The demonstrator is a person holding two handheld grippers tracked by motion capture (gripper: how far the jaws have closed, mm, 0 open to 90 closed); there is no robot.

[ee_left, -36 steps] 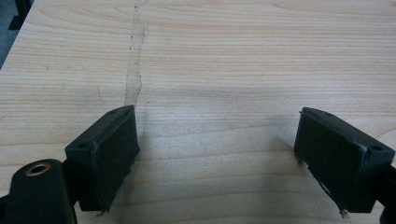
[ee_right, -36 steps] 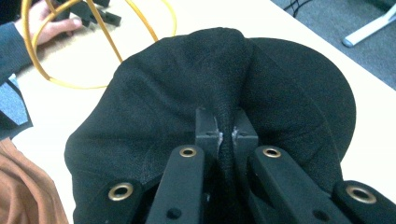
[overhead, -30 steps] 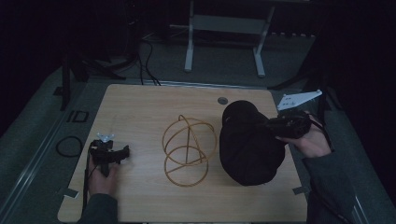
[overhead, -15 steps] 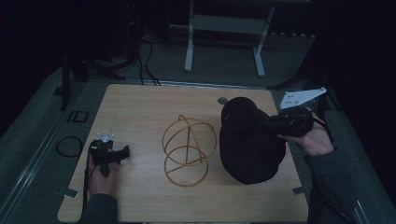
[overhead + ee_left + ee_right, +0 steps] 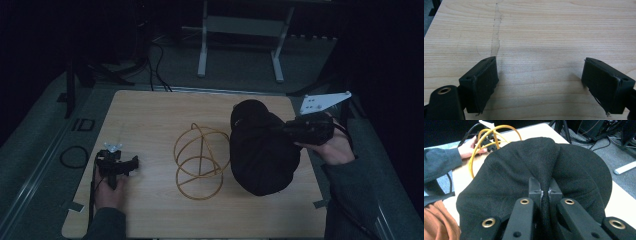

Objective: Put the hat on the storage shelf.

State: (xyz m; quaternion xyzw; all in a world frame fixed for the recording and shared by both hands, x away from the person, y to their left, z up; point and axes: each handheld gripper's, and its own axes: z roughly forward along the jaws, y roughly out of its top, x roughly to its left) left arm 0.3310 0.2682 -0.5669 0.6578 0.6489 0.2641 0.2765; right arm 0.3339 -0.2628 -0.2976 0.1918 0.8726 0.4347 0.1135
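A black fabric hat (image 5: pixel 260 150) lies on the right half of the wooden table (image 5: pixel 160 115), bunched where my right gripper (image 5: pixel 295 131) is shut on a fold of it. In the right gripper view the fold of the hat (image 5: pixel 529 170) is pinched between the two jaws of my right gripper (image 5: pixel 545 191). A yellow wire frame of crossed hoops (image 5: pixel 200 157) stands at the table's middle, just left of the hat. My left gripper (image 5: pixel 131 164) rests on the table at the left, open, and in its own view the left gripper (image 5: pixel 540 80) has bare wood between its pads.
A grey three-cornered plate (image 5: pixel 324 102) sticks up on the right gripper. A metal stand (image 5: pixel 240 30) and cables (image 5: pixel 157 65) sit on the floor beyond the table's far edge. A cable loop (image 5: pixel 74 156) lies on the floor left of the table.
The right gripper has shifted slightly back toward the right edge with the hat's fold, pulling the fabric. The left gripper has stayed in place.
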